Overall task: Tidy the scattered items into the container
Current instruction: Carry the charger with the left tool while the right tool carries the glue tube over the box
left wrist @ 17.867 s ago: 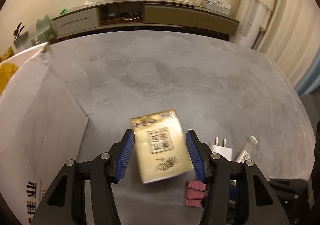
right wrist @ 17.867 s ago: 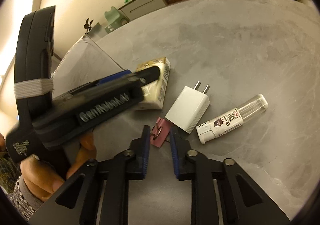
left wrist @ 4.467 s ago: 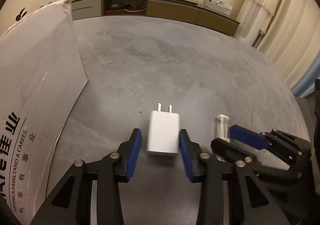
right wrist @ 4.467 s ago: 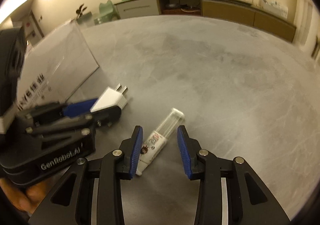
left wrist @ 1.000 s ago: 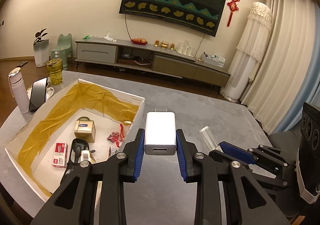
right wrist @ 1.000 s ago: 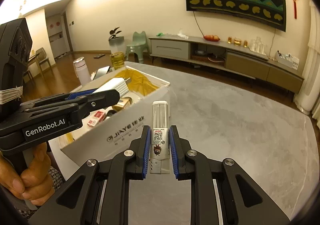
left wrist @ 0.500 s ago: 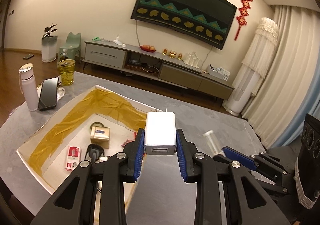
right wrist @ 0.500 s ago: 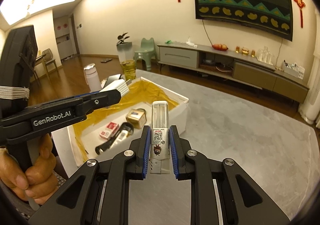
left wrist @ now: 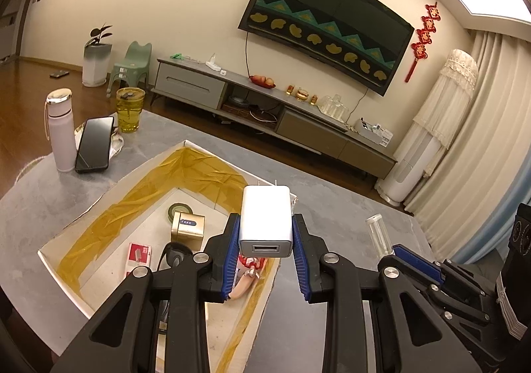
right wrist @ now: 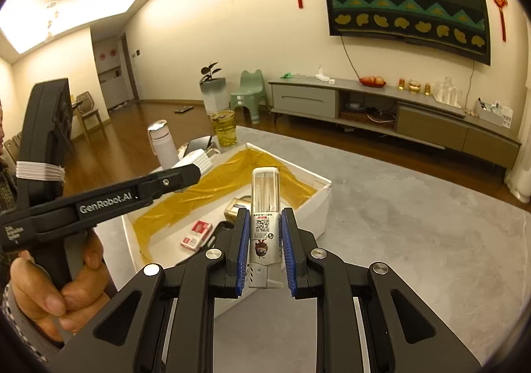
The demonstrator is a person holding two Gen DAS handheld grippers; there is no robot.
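Observation:
My left gripper [left wrist: 265, 233] is shut on a white USB charger [left wrist: 266, 222], held in the air over the near right part of the open white box [left wrist: 109, 188] lined with yellow tape. In the right wrist view the left gripper [right wrist: 195, 168] and charger [right wrist: 198, 161] hang above the box [right wrist: 320, 207]. My right gripper [right wrist: 265, 246] is shut on a clear-capped tube with a QR label [right wrist: 265, 207], just in front of the box's near wall. The tube's clear end [left wrist: 378, 235] shows at right in the left wrist view. Inside the box lie a gold tin [left wrist: 187, 227], a red-and-white pack [left wrist: 139, 255] and other small items.
A pink flask [left wrist: 59, 130], a phone [left wrist: 94, 143] and a yellow jar [left wrist: 129, 109] stand on the grey table [right wrist: 415, 223] beyond the box's far left corner. A person's hand [right wrist: 49, 290] holds the left gripper's handle. A TV cabinet runs along the far wall.
Both grippers have moved leftward and a little higher with their loads, so the charger now hangs over the box's interior and the tube sits nearer its wall.

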